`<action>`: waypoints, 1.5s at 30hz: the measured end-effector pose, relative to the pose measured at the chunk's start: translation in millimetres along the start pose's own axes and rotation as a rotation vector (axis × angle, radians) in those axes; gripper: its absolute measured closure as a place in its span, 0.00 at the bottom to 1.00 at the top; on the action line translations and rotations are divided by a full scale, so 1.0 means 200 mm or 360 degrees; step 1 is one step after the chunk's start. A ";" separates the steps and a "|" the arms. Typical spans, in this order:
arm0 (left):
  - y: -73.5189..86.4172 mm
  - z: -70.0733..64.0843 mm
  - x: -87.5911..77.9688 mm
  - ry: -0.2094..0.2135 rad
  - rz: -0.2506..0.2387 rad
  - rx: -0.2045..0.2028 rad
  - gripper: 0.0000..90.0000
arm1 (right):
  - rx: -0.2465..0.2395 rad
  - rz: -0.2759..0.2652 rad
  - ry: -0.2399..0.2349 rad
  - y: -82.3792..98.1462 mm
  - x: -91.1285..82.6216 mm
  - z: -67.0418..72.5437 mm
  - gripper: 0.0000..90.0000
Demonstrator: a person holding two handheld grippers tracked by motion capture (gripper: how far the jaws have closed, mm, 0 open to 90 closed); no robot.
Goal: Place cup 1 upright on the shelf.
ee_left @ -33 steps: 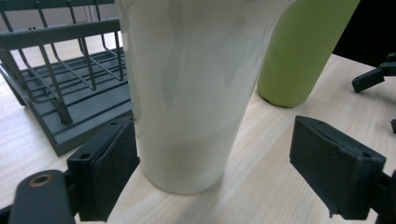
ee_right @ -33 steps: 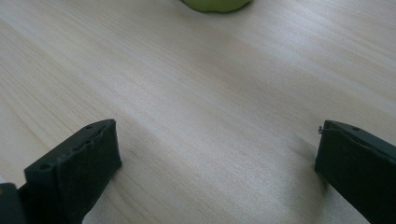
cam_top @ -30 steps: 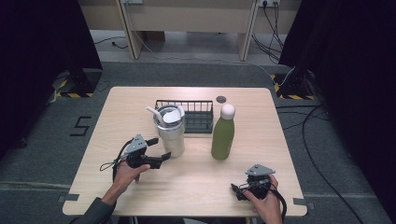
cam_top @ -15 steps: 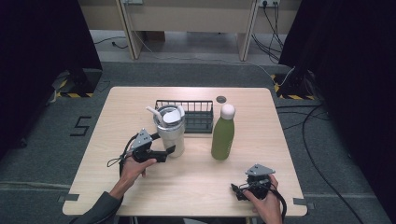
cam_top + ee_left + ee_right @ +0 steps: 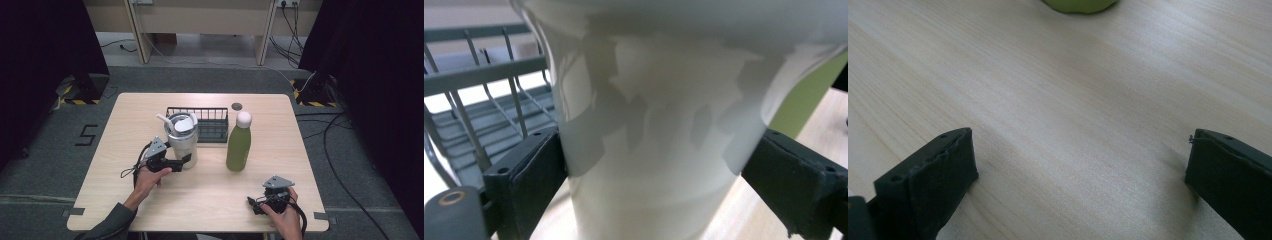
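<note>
A steel tumbler [image 5: 182, 140] with a white lid and straw stands left of centre on the wooden table [image 5: 210, 205]. My left gripper [image 5: 184, 159] is open and reaches in from the left, one jaw on each side of the tumbler's lower body. In the left gripper view the tumbler [image 5: 654, 125] stands between the pads [image 5: 534, 175], with the left pad against its wall and the right pad just beside it. My right gripper [image 5: 256, 203] rests near the front right edge, open, with bare wood between its jaws [image 5: 1078, 170].
A green bottle [image 5: 238, 147] with a white cap stands right of the tumbler, and its base shows at the top of the right gripper view [image 5: 1080, 5]. A dark wire rack [image 5: 210, 125] sits just behind both. A small dark disc [image 5: 236, 106] lies near the far edge.
My left gripper has moved right and forward until its jaws straddle the tumbler's base. The right gripper has stayed where it was.
</note>
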State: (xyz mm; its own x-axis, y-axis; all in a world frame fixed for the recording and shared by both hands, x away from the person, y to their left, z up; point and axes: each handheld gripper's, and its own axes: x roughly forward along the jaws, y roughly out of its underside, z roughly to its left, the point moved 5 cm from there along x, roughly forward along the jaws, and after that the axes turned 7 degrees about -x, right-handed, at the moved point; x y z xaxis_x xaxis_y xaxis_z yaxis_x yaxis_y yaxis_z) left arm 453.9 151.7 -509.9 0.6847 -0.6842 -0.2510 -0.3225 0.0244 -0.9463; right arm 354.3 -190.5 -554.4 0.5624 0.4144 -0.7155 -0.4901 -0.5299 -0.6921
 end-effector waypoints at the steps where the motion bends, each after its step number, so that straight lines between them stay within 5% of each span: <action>1: 0.00 0.00 0.01 -0.0004 -0.0007 0.0010 0.11 | 0.0000 0.0000 0.0000 0.00 0.00 0.00 0.00; 22: 0.00 0.00 0.10 0.0023 -0.0084 -0.0076 0.07 | 0.0001 0.0000 -0.0007 0.00 0.00 0.00 0.00; 38: 0.01 0.01 0.12 0.0050 -0.0146 -0.0088 0.07 | -0.0004 -0.0001 -0.0011 0.00 0.00 0.00 0.00; 45: 0.01 0.01 0.11 0.0024 -0.0177 -0.0034 0.09 | -0.0004 -0.0001 -0.0012 0.00 0.00 0.00 0.00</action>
State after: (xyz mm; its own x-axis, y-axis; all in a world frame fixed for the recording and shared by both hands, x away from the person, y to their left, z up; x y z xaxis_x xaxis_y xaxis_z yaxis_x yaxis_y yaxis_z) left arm 469.2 137.2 -517.6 0.7071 -0.6929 -0.1414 -0.2591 -0.0677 -0.9635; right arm 354.4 -189.8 -554.3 0.5575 0.4203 -0.7159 -0.4883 -0.5314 -0.6922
